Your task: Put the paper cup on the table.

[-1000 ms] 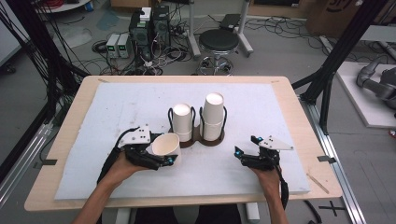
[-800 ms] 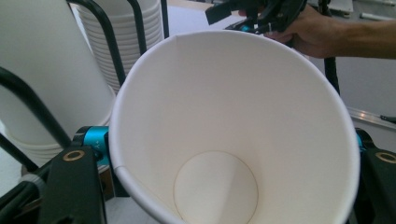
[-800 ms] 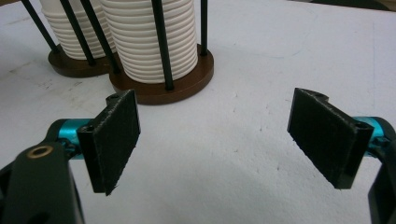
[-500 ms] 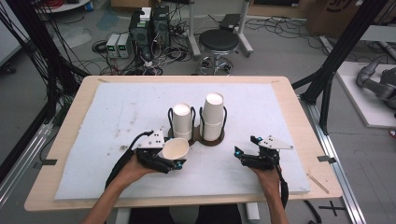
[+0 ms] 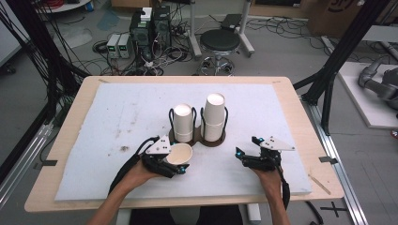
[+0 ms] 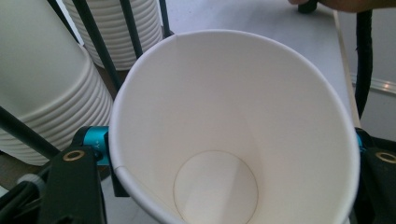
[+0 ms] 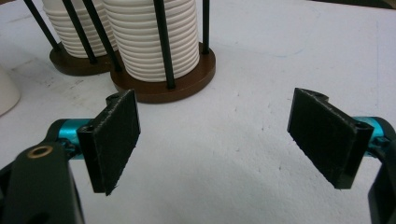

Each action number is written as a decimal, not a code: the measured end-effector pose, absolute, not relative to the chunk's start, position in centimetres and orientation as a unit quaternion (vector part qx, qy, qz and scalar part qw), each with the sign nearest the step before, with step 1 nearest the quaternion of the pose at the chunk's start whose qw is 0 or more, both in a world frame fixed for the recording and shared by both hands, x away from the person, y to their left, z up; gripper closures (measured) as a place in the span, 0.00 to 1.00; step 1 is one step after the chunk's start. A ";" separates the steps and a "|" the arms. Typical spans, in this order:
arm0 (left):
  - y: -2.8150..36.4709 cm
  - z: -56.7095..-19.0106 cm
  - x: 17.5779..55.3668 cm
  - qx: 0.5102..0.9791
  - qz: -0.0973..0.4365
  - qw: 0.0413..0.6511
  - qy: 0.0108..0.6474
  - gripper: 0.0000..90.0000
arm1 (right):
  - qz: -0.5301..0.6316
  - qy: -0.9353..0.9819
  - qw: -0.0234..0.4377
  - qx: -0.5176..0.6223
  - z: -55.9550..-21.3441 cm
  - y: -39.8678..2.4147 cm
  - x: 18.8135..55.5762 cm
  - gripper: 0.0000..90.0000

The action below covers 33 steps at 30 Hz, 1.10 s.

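The left gripper (image 5: 174,164) holds a single white paper cup (image 5: 179,153), its fingers pinching the cup's wall from both sides. In the left gripper view the cup (image 6: 233,126) has its open mouth turned toward the camera and its round bottom is visible inside. From the high view the cup sits low over the white mat (image 5: 117,117) on the bench (image 5: 300,112), just in front of the cup holder (image 5: 197,138) and close to its left stack.

The holder is a dark brown double base with black upright rods. It carries two stacks of white cups: the left stack (image 5: 183,122) shorter, the right stack (image 5: 214,116) taller. Whether the held cup touches the mat cannot be told.

The right gripper (image 5: 246,157) rests to the right of the holder, near the mat's front edge. In the right gripper view its fingers (image 7: 114,140) are spread wide with nothing between them, pointing toward the holder (image 7: 187,84).
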<state>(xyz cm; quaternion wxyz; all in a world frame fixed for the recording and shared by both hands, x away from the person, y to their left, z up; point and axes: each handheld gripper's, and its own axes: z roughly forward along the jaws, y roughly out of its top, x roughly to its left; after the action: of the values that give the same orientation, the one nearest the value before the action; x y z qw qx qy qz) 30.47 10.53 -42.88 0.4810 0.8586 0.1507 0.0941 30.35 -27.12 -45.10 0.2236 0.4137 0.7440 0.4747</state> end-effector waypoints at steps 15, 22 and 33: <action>10.6 -43.2 30.4 0.856 0.092 0.484 0.159 0.28 | 0.476 0.743 0.224 0.414 -45.1 -27.1 30.3 0.19; 10.3 -44.1 30.5 0.855 0.091 0.481 0.172 0.19 | 0.481 0.740 0.219 0.415 -45.1 -27.3 30.3 0.19; 10.3 -44.7 30.3 0.859 0.086 0.476 0.168 0.19 | 0.483 0.739 0.219 0.414 -45.1 -27.4 30.4 0.19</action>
<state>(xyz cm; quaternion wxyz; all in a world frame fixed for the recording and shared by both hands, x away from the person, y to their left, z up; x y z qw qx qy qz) 30.33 10.28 -44.69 0.4763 0.8588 0.1681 0.0860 30.37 -27.36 -45.12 0.2193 0.4142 0.7394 0.4834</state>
